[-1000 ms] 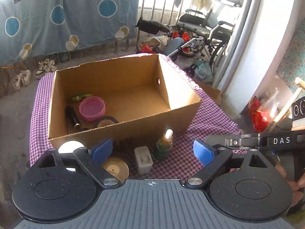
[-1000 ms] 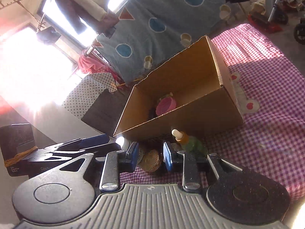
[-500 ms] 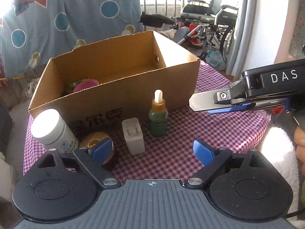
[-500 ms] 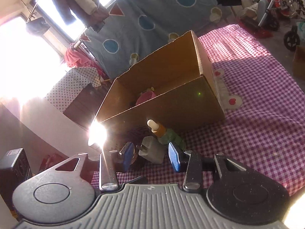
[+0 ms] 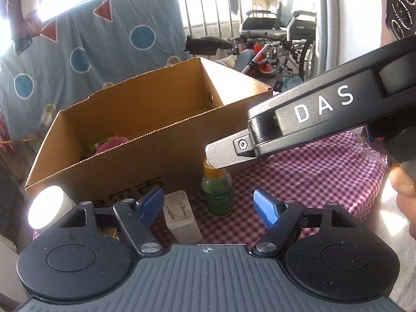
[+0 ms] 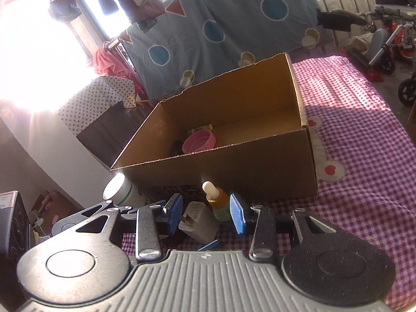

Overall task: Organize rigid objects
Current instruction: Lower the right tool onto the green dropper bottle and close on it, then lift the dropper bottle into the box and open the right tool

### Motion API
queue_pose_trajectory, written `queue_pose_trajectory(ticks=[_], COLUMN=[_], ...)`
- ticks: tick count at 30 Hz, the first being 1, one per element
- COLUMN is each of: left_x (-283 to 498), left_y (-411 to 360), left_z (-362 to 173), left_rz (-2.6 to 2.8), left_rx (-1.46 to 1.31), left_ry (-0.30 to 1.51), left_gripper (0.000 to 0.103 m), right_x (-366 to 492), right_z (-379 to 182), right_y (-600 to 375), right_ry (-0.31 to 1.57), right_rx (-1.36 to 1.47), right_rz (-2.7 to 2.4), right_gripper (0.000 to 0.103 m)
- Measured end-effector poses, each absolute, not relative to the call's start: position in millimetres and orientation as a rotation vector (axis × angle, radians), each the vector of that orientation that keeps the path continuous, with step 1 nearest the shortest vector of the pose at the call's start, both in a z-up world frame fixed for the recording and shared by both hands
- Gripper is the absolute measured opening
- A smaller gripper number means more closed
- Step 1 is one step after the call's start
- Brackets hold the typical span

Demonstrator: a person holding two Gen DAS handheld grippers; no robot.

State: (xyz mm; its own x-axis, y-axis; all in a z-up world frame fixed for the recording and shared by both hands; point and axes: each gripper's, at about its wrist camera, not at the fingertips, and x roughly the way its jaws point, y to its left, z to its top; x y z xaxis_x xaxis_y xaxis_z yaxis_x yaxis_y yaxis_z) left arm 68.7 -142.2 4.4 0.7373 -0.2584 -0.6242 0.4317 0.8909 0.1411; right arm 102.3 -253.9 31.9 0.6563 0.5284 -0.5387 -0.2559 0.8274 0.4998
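Observation:
A white charger (image 5: 182,219) and a green dropper bottle (image 5: 217,193) stand on the checked cloth in front of an open cardboard box (image 5: 130,161). My left gripper (image 5: 208,205) hangs low just before them. Its jaws are closing, with both things in the gap and neither pad touching. My right gripper (image 6: 205,213) is open around the same charger (image 6: 200,225) and bottle (image 6: 217,201), its pads apart from them. In the left wrist view one right gripper finger (image 5: 223,153) hides the bottle's cap.
The box (image 6: 234,171) holds a pink bowl (image 6: 199,141) and a few small things at its left end. A white jar (image 5: 48,208) stands left of the charger. A wheelchair (image 5: 280,33) and a hung blue sheet (image 5: 91,46) are behind the table. A hand (image 5: 405,189) shows at right.
My left gripper has sunk and come closer to the charger and bottle, and its jaws have narrowed. My right gripper has swung in over the dropper bottle and its jaws stand a little wider.

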Motion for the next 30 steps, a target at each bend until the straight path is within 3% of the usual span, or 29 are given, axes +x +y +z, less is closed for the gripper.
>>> queue_pose_trajectory(ticks=[6, 8, 10, 21, 30], left_x=[75.2, 75.0, 75.5, 87.6, 98.8], left_y=[-142.2, -143.5, -146.6, -172.5, -178.5], left_z=[-1.0, -1.3, -2.6, -11.0, -21.5], left_rz=[-0.404, -0.409, -0.417, -0.429, -0.388], left_rx=[0.278, 0.279, 0.282, 0.359, 0.364], left_ry=[0.636, 0.629, 0.630, 0.684, 0.752], left_gripper=[0.062, 0.060, 0.060, 0.054, 0.033], right_x=[122.4, 125.3, 126.8, 128.3, 129.4], right_z=[26.9, 25.5, 23.0, 15.2, 9.4], right_y=[-236.6, -234.7, -238.0, -268.3, -277.3], right_ry=[0.738, 0.734, 0.734, 0.752, 0.747], right_rx=[0.321, 0.298, 0.298, 0.397, 0.451], right_rz=[0.469, 0.463, 0.460, 0.450, 0.474], right_gripper=[0.037, 0.024, 0.021, 0.019, 0.020])
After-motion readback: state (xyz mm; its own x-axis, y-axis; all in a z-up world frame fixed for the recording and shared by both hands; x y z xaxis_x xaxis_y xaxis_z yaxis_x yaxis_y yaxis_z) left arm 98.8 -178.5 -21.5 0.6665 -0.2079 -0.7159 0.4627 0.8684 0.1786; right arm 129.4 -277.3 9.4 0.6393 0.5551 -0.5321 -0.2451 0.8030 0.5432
